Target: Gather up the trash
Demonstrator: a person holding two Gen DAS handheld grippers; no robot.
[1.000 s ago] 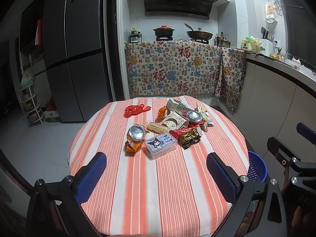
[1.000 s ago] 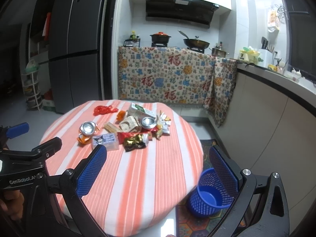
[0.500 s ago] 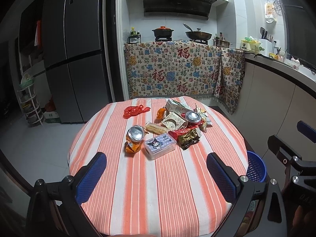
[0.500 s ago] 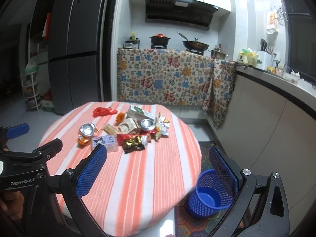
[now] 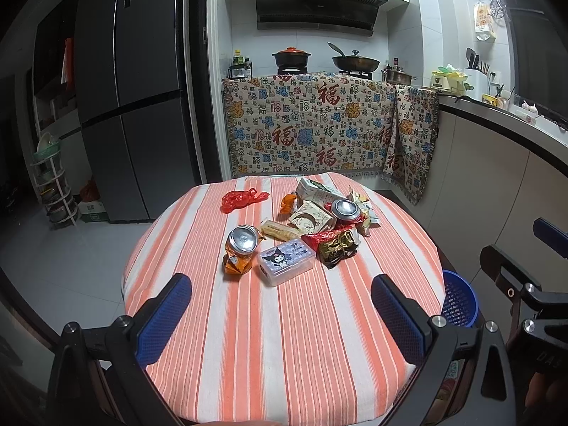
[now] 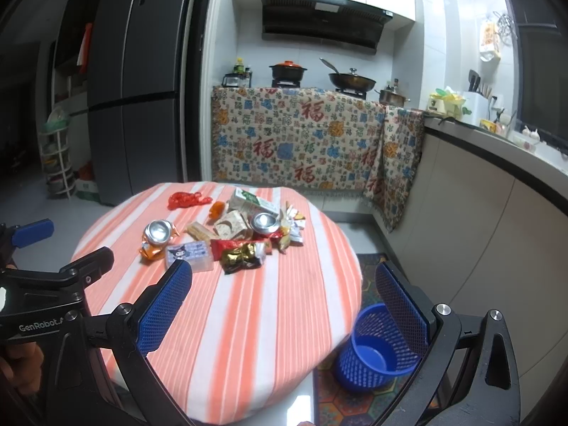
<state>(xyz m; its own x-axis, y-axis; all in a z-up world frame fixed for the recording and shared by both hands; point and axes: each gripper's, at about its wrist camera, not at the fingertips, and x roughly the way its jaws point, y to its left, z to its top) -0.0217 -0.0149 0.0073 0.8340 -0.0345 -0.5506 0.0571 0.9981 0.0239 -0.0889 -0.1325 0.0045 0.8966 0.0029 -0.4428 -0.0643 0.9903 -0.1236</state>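
Note:
A round table with an orange-striped cloth (image 5: 284, 337) (image 6: 266, 301) carries a heap of trash. It includes a crushed orange can (image 5: 239, 248) (image 6: 156, 238), a clear lidded box (image 5: 285, 259) (image 6: 190, 254), a gold-and-black wrapper (image 5: 337, 248) (image 6: 241, 257), a second can (image 5: 345, 209) (image 6: 264, 222), a carton (image 5: 316, 190) (image 6: 252, 202) and a red bag (image 5: 241, 199) (image 6: 186, 198). My left gripper (image 5: 280, 316) is open, short of the pile. My right gripper (image 6: 284, 305) is open too, lower right of the trash. A blue mesh bin (image 6: 378, 348) (image 5: 458, 301) stands on the floor beside the table.
A dark fridge (image 5: 131, 106) stands back left, with a wire rack (image 5: 53, 184) beside it. A patterned cloth (image 5: 319, 124) drapes the stove counter, which holds a pot and a wok. A counter (image 6: 497, 163) runs along the right. A hand (image 6: 17, 358) holds the left gripper.
Both grippers have drawn back and lifted slightly, so the table and trash look a bit farther away. Nothing on the table has moved.

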